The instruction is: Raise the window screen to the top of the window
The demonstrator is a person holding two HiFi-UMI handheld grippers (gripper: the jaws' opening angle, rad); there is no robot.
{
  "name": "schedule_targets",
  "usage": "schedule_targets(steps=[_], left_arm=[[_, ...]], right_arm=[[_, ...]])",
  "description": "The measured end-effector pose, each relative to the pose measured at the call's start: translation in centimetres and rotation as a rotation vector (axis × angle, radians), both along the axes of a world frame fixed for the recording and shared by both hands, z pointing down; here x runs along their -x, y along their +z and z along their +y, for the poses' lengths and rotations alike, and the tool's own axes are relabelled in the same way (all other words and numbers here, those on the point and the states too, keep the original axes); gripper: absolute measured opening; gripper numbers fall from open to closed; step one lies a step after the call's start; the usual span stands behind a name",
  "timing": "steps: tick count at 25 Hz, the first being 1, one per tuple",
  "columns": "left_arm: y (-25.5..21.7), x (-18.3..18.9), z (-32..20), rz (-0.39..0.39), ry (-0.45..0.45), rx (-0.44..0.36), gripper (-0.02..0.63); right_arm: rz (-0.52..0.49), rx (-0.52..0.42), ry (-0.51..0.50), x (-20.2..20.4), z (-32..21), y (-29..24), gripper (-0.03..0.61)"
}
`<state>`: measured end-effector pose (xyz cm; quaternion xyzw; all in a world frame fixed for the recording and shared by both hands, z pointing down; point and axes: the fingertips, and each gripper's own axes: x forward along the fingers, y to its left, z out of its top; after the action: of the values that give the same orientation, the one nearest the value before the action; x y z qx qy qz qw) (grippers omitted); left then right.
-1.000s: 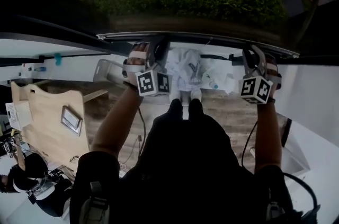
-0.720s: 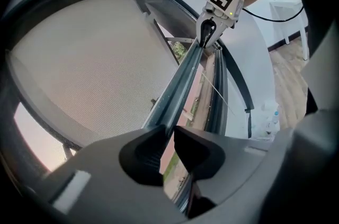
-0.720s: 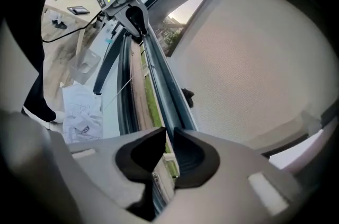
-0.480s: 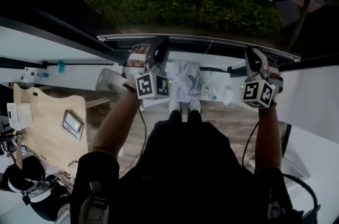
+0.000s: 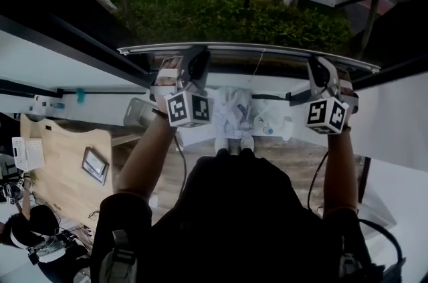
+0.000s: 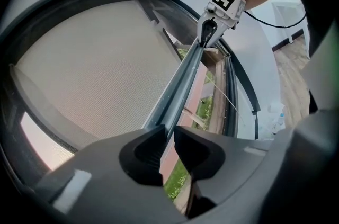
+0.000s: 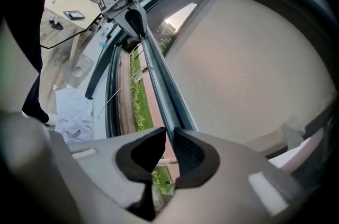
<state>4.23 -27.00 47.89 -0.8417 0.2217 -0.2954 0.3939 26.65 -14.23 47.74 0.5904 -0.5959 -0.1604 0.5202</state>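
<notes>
Now higher than before: screen rail (image 6: 180,85), pinched by left tongs (image 6: 168,135) and just-tightened right tongs (image 7: 169,138).

A green hedge (image 5: 247,17) fills the view outdoors. On the wood-plank floor (image 5: 287,151) lies a crumpled white bag (image 5: 234,104), with a clear plastic container (image 5: 137,113) near it on the left. Further left is a pale wooden worktop (image 5: 60,161) carrying a small grey-framed tablet (image 5: 95,164). A small teal object (image 5: 81,95) sits on the white wall.
</notes>
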Motion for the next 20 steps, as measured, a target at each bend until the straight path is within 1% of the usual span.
schedule_targets(steps=[3,6,13,17,20], left_arm=[[-0.6,-0.1,0.1,-0.021,0.004,0.002,0.054],[-1.7,-0.1,0.2,-0.021,0.01,-0.018,0.054],[-3.5,-0.1,0.1,0.0,-0.008,-0.026,0.055],[-5.6,0.0,0.1,0.031,-0.006,-0.054,0.055],[-6.9,-0.1,0.0,0.038,-0.012,-0.071,0.055]], right_arm=[[0.0,0.003,-0.004,0.0,0.1,-0.6,0.048],[0.006,-0.019,-0.005,-0.1,0.2,-1.5,0.048],[0.017,-0.039,-0.013,-0.3,0.0,-3.0,0.048],[0.026,-0.084,-0.01,-0.3,0.1,-5.1,0.049],[0.024,-0.101,0.002,-0.4,0.0,-6.5,0.049]])
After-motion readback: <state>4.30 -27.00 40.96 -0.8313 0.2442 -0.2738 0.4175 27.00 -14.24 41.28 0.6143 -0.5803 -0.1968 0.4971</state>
